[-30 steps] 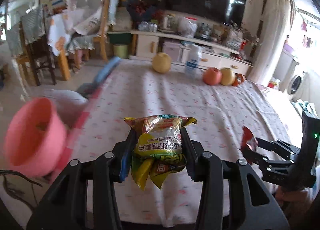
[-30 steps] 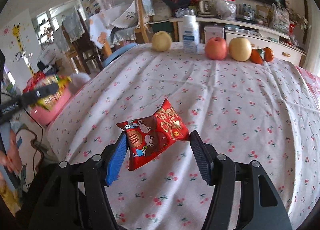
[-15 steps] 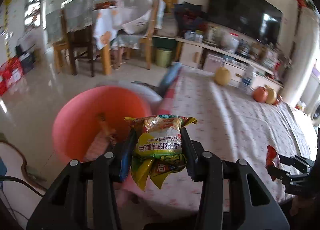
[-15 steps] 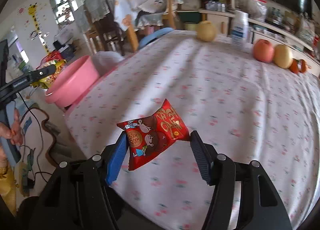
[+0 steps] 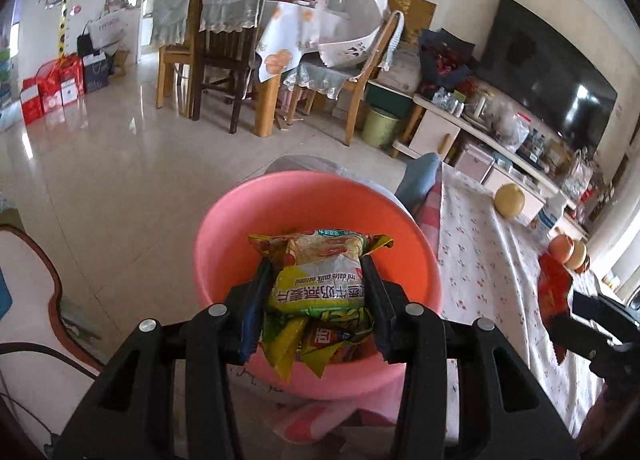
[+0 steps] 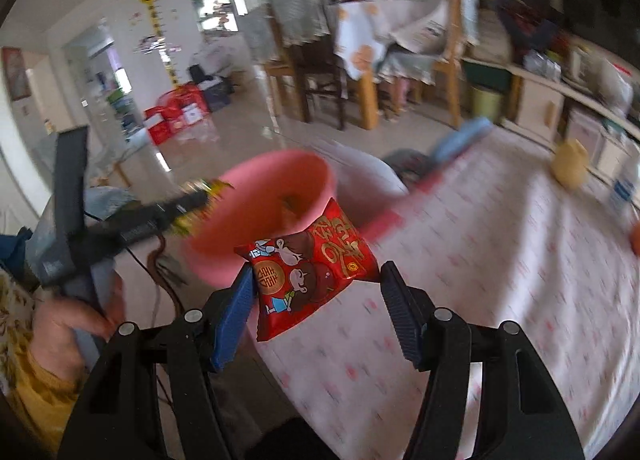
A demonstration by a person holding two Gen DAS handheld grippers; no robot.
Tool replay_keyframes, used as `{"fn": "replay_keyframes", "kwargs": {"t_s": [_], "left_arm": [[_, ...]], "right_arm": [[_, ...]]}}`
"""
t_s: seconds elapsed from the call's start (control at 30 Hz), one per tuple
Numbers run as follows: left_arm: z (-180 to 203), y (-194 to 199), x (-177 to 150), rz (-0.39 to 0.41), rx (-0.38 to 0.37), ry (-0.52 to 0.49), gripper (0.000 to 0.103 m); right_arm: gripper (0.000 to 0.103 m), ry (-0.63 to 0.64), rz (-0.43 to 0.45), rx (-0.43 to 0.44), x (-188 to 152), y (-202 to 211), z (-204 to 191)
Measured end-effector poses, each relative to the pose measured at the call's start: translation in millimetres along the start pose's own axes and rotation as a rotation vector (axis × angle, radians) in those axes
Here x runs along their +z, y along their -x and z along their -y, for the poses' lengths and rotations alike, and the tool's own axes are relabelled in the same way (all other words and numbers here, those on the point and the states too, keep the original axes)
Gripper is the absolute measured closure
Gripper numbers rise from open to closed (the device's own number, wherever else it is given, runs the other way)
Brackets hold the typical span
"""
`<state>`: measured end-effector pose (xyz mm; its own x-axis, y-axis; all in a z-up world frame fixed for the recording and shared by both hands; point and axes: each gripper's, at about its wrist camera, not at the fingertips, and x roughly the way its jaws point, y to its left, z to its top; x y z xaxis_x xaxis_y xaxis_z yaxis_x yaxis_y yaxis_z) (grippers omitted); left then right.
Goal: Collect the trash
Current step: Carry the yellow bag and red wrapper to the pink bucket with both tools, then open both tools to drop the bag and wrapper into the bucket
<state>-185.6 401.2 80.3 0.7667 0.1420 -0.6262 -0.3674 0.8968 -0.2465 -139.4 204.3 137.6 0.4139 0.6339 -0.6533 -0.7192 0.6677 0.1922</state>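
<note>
Left gripper (image 5: 316, 292): clamped tight on the yellow-green snack packet (image 5: 320, 284), jaws pinching it across its middle, and it hangs right over the mouth of the pink basin (image 5: 224, 244).
Right gripper (image 6: 316, 296): jaws stand about half apart with the red snack packet (image 6: 308, 272) wedged between them; the left pad is on it, but contact at the right pad is too hard to make out, so the hold looks loose.
Where the red one is: above the bench (image 6: 500, 260) edge, just beside the basin's rim, not yet over the opening.
Basin: sits off the corner of the bench, lower than the cloth, mouth up; something small lies inside, too blurred to name.
How they handle: both packets look light, crinkly and slick, so they will flex and slide, not resist.
Where to hold: across the flat body or a crimped end seam, as the left side has it; corner grips risk a slip.
Next call, my read: release the yellow-green one here, bring the red one over the rim first.
Watch out: the person's hand (image 6: 76, 316) and the left tool crowd that side of the basin.
</note>
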Motion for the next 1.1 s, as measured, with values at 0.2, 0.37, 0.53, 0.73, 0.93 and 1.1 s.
{"fn": "replay_keyframes", "kwargs": {"t_s": [0.2,0.37,0.53,0.73,0.93,1.1], "left_arm": [[-4,-19,3,-0.019,-0.006,0.002,0.057],[-7,-39,-1,-0.050,-0.016,0.013,0.057],[-8,-54,-8,-0.084,0.009,0.030,0.026],[-2,-43,-14,-0.045,0.058,-0.016,0.015],[11,-22,-13,0.028,0.071,-0.043,0.006],[33,-7,-14,0.061,0.069,-0.088,0.004]], "right_arm": [[0.039,0.056,0.008,0.042,38,-42,-28],[0.034,0.055,-0.016,0.043,52,-77,-33],[0.015,-0.037,-0.004,0.015,50,-85,-10],[0.014,-0.153,0.038,-0.037,25,-61,26],[0.014,-0.199,0.035,-0.098,1,-42,44],[0.013,-0.200,0.046,-0.168,-20,-22,54]]}}
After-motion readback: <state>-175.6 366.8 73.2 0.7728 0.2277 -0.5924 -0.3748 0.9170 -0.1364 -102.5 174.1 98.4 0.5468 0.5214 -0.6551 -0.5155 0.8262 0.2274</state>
